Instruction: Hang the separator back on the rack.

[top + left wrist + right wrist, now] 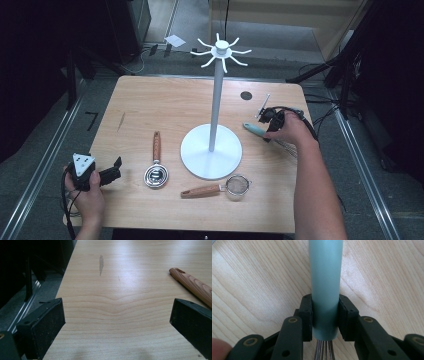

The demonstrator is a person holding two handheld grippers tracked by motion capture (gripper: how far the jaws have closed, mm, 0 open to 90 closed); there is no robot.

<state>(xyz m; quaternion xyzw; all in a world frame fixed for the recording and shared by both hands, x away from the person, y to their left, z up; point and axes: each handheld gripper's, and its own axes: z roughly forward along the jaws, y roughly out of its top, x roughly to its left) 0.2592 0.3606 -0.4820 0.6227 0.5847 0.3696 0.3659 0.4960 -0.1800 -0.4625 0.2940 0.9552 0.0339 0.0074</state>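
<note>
The right gripper (pixel 325 315) clamps the whisk's teal handle (pixel 325 285) at the table's (pixel 150 100) right edge, beside the white hook stand (pixel 212 150). The left gripper (pixel 107 175) rests wide open near the wooden-handled utensil (pixel 156 165).

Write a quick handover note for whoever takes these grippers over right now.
Right gripper: fingers clamped on the teal handle of the whisk, which lies at the table's right edge.
Left gripper: open, holding nothing, resting at the table's left edge.
White hook stand: mid-table, hooks bare.
Wooden-handled coil whisk and strainer: lying flat in front of the stand.
Done: whisk gripped. Left: probably hanging all three.
</note>
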